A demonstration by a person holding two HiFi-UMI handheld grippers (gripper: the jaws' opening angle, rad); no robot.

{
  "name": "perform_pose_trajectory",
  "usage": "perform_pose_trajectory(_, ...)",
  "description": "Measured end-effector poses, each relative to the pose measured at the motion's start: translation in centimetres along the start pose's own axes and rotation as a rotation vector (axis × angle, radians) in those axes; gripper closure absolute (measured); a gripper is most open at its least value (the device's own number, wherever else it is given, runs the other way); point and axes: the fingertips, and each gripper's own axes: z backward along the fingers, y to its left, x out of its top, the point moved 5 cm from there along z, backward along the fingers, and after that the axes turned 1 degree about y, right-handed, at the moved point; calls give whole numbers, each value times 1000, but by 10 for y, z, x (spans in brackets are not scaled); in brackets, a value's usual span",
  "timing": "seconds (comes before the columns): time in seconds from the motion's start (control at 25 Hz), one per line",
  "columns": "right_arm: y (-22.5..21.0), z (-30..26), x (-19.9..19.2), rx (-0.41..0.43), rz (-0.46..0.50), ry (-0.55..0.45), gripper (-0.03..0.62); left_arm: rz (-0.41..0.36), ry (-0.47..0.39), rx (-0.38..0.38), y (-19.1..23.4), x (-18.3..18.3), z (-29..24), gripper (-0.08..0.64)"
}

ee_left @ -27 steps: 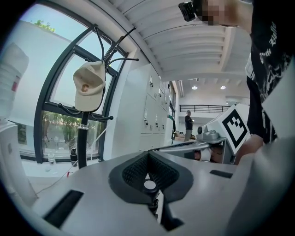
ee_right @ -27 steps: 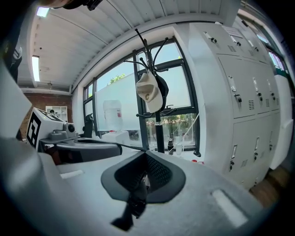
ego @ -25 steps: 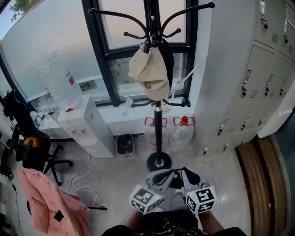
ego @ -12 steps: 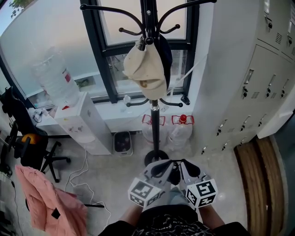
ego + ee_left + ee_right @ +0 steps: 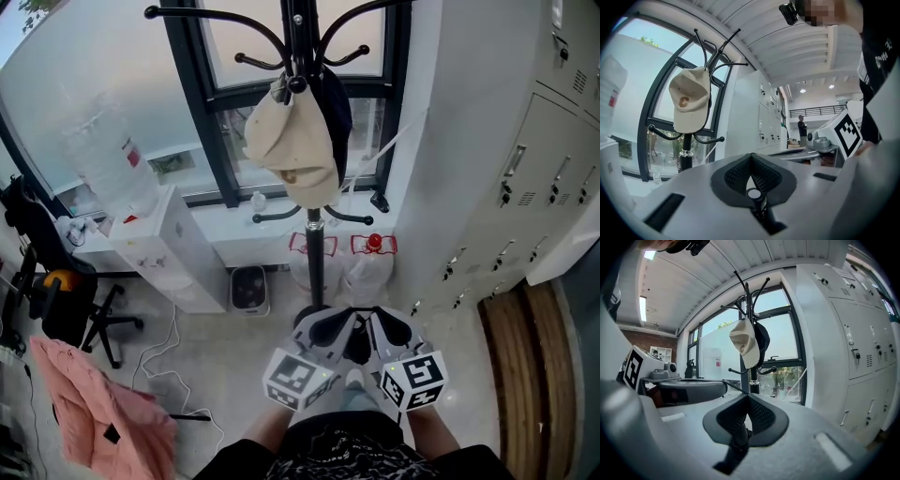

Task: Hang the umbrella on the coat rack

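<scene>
Both grippers had gone up and closer to the coat rack (image 5: pixel 314 253), so they now hid its round foot. The left gripper (image 5: pixel 323 328) had its fingers squeezed shut on a thin dark bit of the umbrella (image 5: pixel 758 204). The right gripper (image 5: pixel 388 328) had its fingers shut tight on a dark stick part of it too. The umbrella sat low between the two grippers, at 6 o'clock from the rack's pole, not yet on a hook. A pale cap (image 5: pixel 295 150) hung on the rack at 12 o'clock, with a dark cap (image 5: pixel 337 112) just behind it. A water machine (image 5: pixel 169 253) stood at 10 o'clock, grey lockers (image 5: pixel 553 169) at 3 o'clock, and a pink cloth (image 5: pixel 103 412) lay at 8 o'clock.
</scene>
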Motion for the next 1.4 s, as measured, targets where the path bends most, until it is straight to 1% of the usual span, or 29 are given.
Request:
perform_pose_trajectory(0.16,-11,-10,7,-5,7,-16,589,-7,-12,7,7,9,-13,551)
perform_pose_trajectory(0.4,-24,-27,14,3,5,-23,589,-1,-13,61,20,13,-28,551)
perform_pose_trajectory(0.68,-45,-44,29,11,5,-49,588,-13,-26,73,32,25,-50,551)
perform_pose_trajectory(0.84,-55,-54,37,20,12,-56,588,-7,-47,80,38,33,-61,551)
perform_pose_trajectory(1.12,-71,-69,48,22,30,-72,588,-13,-49,98,50,40,-80,551)
perform_pose_trajectory(1.4,-88,-84,63,38,47,-90,588,-19,-67,127,61,53,-101,551)
